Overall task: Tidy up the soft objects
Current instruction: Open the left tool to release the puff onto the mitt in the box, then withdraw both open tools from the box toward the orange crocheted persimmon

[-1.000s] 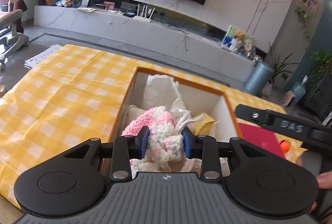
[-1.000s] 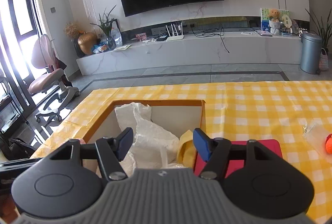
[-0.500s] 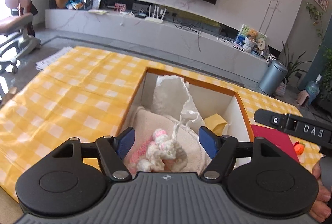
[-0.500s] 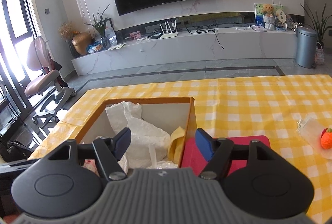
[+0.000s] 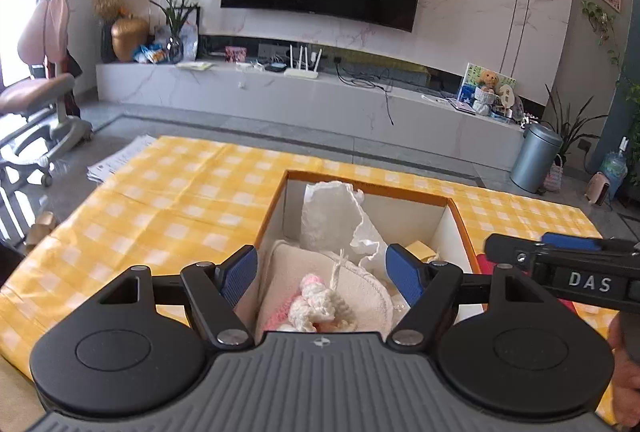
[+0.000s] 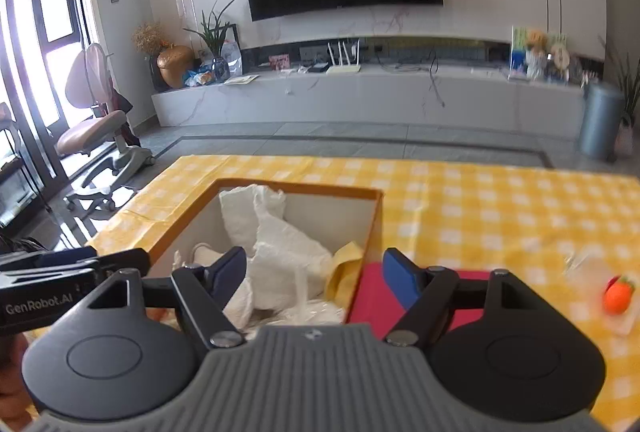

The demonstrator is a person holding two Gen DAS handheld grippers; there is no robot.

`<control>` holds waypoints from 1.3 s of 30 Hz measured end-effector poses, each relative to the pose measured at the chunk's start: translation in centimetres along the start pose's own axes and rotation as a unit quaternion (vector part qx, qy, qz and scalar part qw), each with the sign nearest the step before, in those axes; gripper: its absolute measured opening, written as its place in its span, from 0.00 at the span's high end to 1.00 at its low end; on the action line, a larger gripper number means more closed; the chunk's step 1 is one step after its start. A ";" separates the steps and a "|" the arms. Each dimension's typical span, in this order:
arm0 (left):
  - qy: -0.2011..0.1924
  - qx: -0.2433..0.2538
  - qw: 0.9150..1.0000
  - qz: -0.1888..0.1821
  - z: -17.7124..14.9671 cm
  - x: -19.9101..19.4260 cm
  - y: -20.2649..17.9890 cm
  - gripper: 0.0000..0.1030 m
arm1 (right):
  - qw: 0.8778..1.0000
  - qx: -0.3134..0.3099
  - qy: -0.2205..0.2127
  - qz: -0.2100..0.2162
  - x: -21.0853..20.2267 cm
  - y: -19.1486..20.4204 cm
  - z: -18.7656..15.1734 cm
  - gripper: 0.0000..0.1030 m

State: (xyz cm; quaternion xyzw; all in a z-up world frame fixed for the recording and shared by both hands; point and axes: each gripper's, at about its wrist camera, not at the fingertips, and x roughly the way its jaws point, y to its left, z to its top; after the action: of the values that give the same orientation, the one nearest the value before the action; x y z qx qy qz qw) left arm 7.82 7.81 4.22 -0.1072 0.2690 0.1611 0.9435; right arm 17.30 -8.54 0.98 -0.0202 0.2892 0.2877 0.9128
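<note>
An orange-rimmed box (image 5: 360,187) with white walls stands on the yellow checked tablecloth (image 5: 180,199). A pink-and-white knitted piece (image 5: 316,306) lies inside it on a cream cloth (image 5: 360,288), free of any pad. My left gripper (image 5: 320,264) hangs above it, jaws opening wide, with nothing between them. A white crumpled bag (image 6: 280,244) and a yellow cloth (image 6: 344,268) fill the back of the box. My right gripper (image 6: 314,268) hovers over the box's right rim (image 6: 372,232), jaws opening and empty.
A flat red item (image 6: 368,296) lies against the box's right side. Further right sits a small orange toy (image 6: 618,296) on a clear packet. A finger (image 5: 520,252) of the right gripper reaches in beside the box. Bare tablecloth spreads left of the box.
My left gripper let go of the knitted piece, which dropped onto the cream cloth in the box, and the gripper rose a little. The right jaws spread slightly wider.
</note>
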 end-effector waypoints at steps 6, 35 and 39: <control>-0.018 0.016 1.000 0.019 0.0 -1.1 -0.7 0.15 | 1.000 -0.015 -0.011 -0.010 -1.9 -1.4 0.8 0.25; -0.029 0.120 0.982 -0.144 -4.0 -6.9 -17.1 0.12 | 0.975 0.074 -0.104 -0.180 -13.6 -14.4 1.4 0.18; -0.027 0.149 0.975 -0.162 -5.9 -6.1 -20.5 0.12 | 0.974 0.057 -0.081 -0.203 -12.9 -16.0 0.8 0.18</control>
State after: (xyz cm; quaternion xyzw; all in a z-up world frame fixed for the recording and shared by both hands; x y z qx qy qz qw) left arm 7.57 -14.33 5.00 -0.0027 0.2432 -0.0333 0.9694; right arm 17.68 -28.35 6.60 -0.0029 0.2205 0.0798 0.9721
